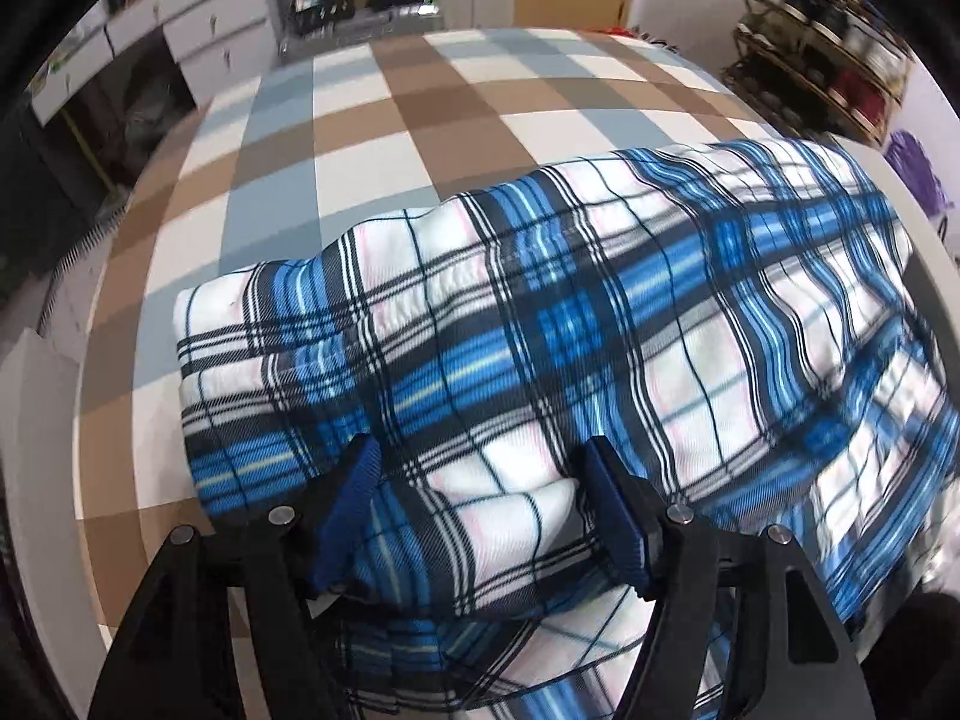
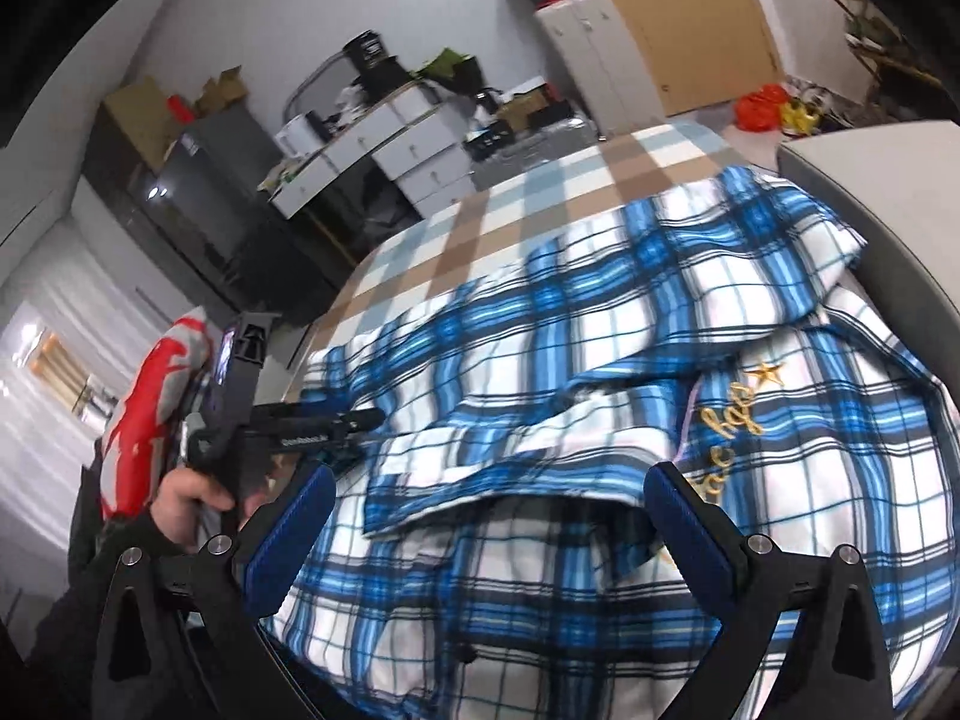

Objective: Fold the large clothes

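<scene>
The blue plaid shirt point(image 1: 600, 324) lies bunched across the lower right of the checked tablecloth point(image 1: 372, 138), a thick fold of it pinched between the left gripper point(image 1: 480, 468), while the right gripper point(image 2: 486, 492) hangs spread wide above the cloth, grasping nothing.

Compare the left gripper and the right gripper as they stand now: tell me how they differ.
The left gripper has a fold of the plaid shirt bunched between its fingers; the right gripper has its fingers spread wide, gripping nothing. The left one's fingers press into the cloth; the right one's hang just over it. Both have blue pads and black frames, and both are over the checked tablecloth.
</scene>
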Motion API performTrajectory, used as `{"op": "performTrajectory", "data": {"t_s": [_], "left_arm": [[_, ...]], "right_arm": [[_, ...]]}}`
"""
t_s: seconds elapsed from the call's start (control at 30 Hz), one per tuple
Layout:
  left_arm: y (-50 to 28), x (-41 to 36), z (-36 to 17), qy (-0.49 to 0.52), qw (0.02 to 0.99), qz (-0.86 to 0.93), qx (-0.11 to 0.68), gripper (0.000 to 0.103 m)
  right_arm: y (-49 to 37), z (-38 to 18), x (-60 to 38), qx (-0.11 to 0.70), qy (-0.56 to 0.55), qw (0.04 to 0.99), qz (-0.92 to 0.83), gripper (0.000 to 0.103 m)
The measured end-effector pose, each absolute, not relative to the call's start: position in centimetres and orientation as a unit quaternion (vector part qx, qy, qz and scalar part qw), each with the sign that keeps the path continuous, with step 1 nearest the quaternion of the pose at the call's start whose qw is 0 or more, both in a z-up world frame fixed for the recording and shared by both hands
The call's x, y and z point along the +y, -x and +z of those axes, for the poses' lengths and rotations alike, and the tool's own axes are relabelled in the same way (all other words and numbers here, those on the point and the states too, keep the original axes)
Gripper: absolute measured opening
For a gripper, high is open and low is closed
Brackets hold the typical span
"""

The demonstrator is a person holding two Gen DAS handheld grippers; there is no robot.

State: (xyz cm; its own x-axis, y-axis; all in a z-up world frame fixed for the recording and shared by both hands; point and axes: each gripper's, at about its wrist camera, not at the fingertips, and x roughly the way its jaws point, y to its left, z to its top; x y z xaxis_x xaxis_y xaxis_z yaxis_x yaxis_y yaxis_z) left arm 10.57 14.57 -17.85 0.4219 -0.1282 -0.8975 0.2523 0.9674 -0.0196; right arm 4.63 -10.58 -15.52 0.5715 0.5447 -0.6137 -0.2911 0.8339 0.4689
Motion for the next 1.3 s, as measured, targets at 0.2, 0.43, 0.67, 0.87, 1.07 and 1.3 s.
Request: {"op": "performTrajectory", "data": {"t_s": [0.2, 0.43, 0.67, 0.87, 1.07, 1.3], "left_arm": [[-10.0, 15.1, -13.1, -0.033, 0.849, -0.158, 0.504, 0.065], [-13.3, 13.6, -16.3, 0.003, 0.813, -0.139, 0.565, 0.065], [-14.3, 12.4, -18.1, -0.038, 0.806, -0.118, 0.579, 0.071], [-15.7, 12.2, -18.2, -0.058, 0.8, -0.11, 0.588, 0.073], [-19.0, 12.4, -18.4, -0.097, 0.792, -0.118, 0.591, 0.075], [-24.7, 13.5, -18.7, -0.111, 0.804, -0.119, 0.572, 0.09]], "right_arm": [[-4.4, -15.1, -10.2, 0.381, -0.142, 0.882, 0.24, 0.103], [-6.6, -14.5, -12.3, 0.382, -0.169, 0.884, 0.21, 0.103], [-18.1, -13.9, -9.7, 0.453, 0.028, 0.884, 0.117, 0.103], [-26.8, -21.8, -7.0, 0.612, 0.142, 0.772, 0.098, 0.103], [-30.0, -22.1, -6.7, 0.602, 0.122, 0.78, 0.118, 0.103], [-36.4, -21.9, -5.7, 0.57, 0.098, 0.812, 0.083, 0.103]]}}
